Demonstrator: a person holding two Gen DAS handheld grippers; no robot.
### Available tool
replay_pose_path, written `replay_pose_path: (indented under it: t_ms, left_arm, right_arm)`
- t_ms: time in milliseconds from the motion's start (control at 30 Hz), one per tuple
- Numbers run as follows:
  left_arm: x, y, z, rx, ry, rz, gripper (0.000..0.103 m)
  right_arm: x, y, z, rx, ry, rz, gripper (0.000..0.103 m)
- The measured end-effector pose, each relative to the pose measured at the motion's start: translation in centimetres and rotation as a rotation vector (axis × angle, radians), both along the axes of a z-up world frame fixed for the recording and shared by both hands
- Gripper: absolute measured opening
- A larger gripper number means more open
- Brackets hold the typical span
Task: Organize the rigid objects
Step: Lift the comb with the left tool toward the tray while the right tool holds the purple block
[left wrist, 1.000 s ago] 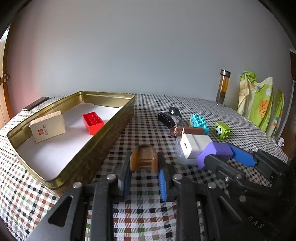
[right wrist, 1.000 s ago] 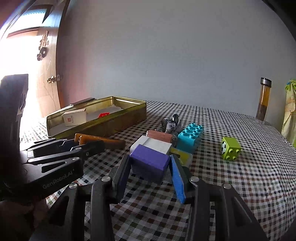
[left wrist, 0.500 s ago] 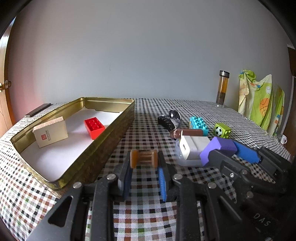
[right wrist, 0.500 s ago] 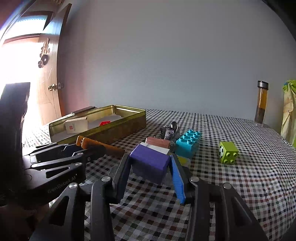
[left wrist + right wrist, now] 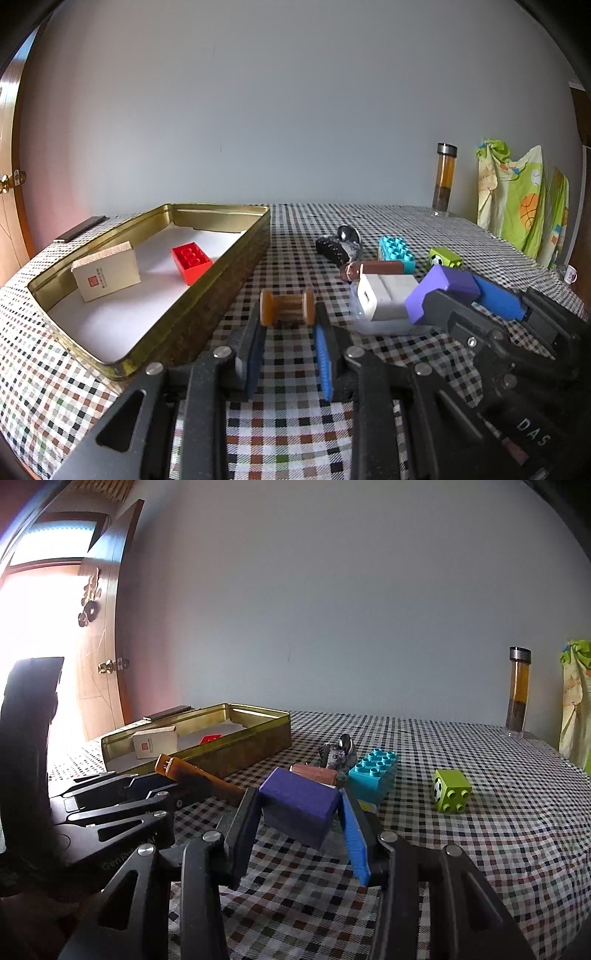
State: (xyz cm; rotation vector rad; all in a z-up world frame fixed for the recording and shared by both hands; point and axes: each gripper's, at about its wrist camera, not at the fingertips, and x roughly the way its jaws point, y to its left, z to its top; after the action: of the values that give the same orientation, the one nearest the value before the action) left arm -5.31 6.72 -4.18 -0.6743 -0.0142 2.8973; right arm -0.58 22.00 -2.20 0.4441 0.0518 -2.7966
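Observation:
My left gripper (image 5: 287, 325) is shut on a small wooden spool (image 5: 287, 305), held crosswise just right of the gold tin tray (image 5: 221, 280). In the tray lie a beige box (image 5: 105, 275) and a red brick (image 5: 191, 257). My right gripper (image 5: 299, 810) is shut on a purple block (image 5: 299, 806), held off the checked cloth in front of the loose pile. In the left wrist view, that purple block (image 5: 439, 284) and the right gripper (image 5: 465, 295) show beside a white charger (image 5: 384, 295). The left gripper (image 5: 177, 786) with the spool (image 5: 195, 777) is at the left of the right wrist view.
On the cloth lie a brown bar (image 5: 373, 267), a teal brick (image 5: 373, 775), a green cube (image 5: 450, 790) and a small grey-black toy (image 5: 338, 245). A tall bottle (image 5: 517, 690) stands at the back right. A patterned cloth (image 5: 517, 199) hangs beyond the table's right edge.
Both wrist views have tipped upward a little, so the table sits lower in them. Each gripper has kept its hold; the spool now lies level between the left fingers.

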Motion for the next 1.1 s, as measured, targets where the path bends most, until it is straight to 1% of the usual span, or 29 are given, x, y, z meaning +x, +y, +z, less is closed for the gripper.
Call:
replay_pose_path:
  t_ms: [433,767,1100]
  left_arm:
    - [0.6,0.3,0.2,-0.009,0.042,0.000,0.023]
    - [1.2,0.1,0.4,0.005,0.081,-0.003,0.023]
    - [2.0,0.3,0.5,0.000,0.132,0.000,0.023]
  right_arm:
    - [0.6,0.0,0.1,0.002,0.038,-0.002,0.046]
    - [1.5,0.5,0.1,-0.015,0.102,-0.005,0.046]
    - [1.5,0.7,0.1,-0.016,0.126,-0.002,0.046]
